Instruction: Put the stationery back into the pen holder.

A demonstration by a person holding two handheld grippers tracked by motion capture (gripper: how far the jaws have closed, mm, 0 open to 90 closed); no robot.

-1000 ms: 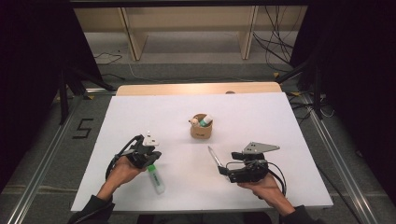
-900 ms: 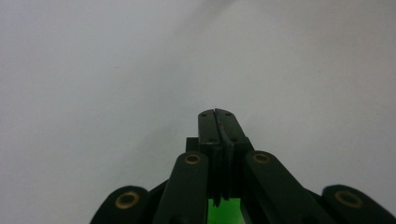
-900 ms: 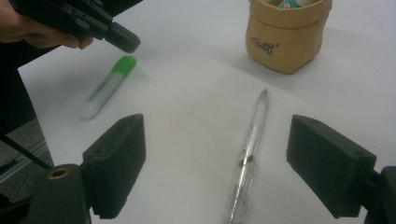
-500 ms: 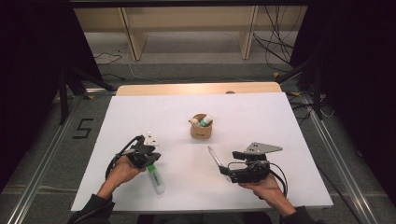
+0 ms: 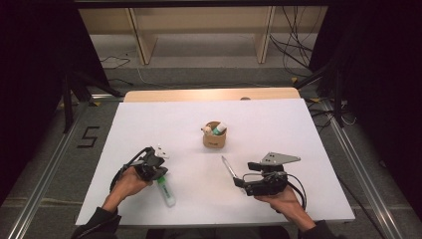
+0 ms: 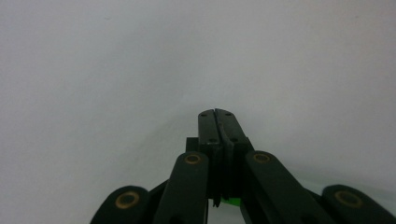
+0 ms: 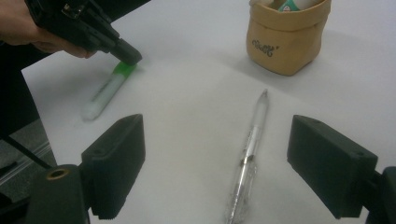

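Note:
A white marker [image 5: 166,191] with a green end [image 7: 123,69] lies on the white sheet near the front left. My left gripper [image 5: 159,174] is shut, its jaws pressed together and tipped down onto that green end; a sliver of green [image 6: 229,201] shows beneath them. Whether the jaws pinch it or only rest on it I cannot tell. A clear pen [image 5: 229,167] lies at centre front. My right gripper [image 7: 224,158] stands open and low over the table, with the pen's [image 7: 250,144] near end between its jaws, untouched.
A small tan pouch [image 5: 215,138] stands upright at the table's middle with a few items inside. In the right gripper view the pouch [image 7: 287,39] stands just beyond the pen's tip. The white sheet [image 5: 298,129] has bare room at the back and right.

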